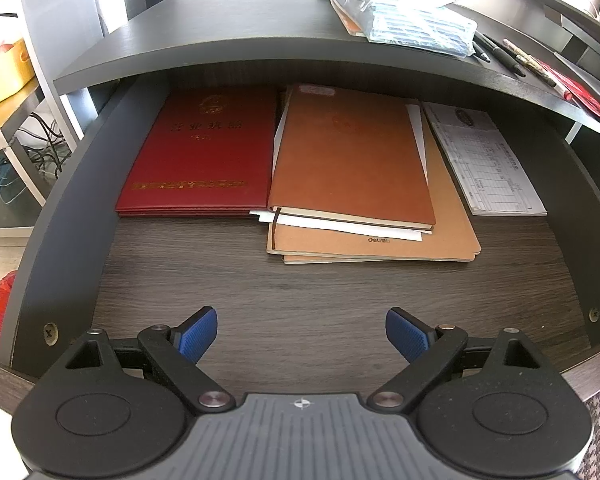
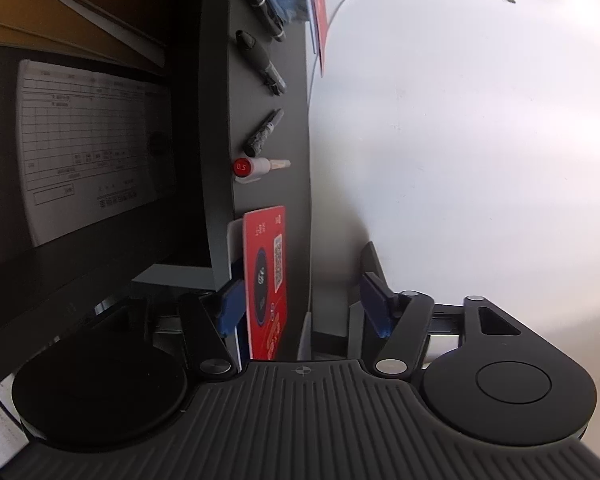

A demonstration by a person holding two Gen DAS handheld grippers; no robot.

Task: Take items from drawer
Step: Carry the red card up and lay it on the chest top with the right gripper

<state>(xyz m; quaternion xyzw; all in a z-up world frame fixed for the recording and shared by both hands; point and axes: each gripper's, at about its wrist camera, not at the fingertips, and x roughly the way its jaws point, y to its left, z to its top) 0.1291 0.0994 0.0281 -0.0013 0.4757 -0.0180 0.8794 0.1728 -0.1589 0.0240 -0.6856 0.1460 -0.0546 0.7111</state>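
The open dark wood drawer [image 1: 260,280] holds a red certificate folder [image 1: 200,152] at the left, a brown leather notebook [image 1: 348,156] on a stack of tan notebooks [image 1: 452,236] in the middle, and a printed form pad [image 1: 484,156] at the right. My left gripper [image 1: 302,334] is open and empty above the drawer's bare front part. My right gripper [image 2: 304,304] is turned sideways and open, its jaws on either side of a red card [image 2: 266,280] that lies at the desk top's edge. The form pad also shows in the right wrist view [image 2: 88,148].
On the desk top [image 1: 220,36] lie a plastic bag of blue items [image 1: 416,24], several pens [image 1: 500,54] and red cards [image 1: 588,96]. In the right wrist view several pens [image 2: 260,52] and a red-capped refill [image 2: 256,167] lie on the desk strip. A yellow box [image 1: 4,72] sits at the far left.
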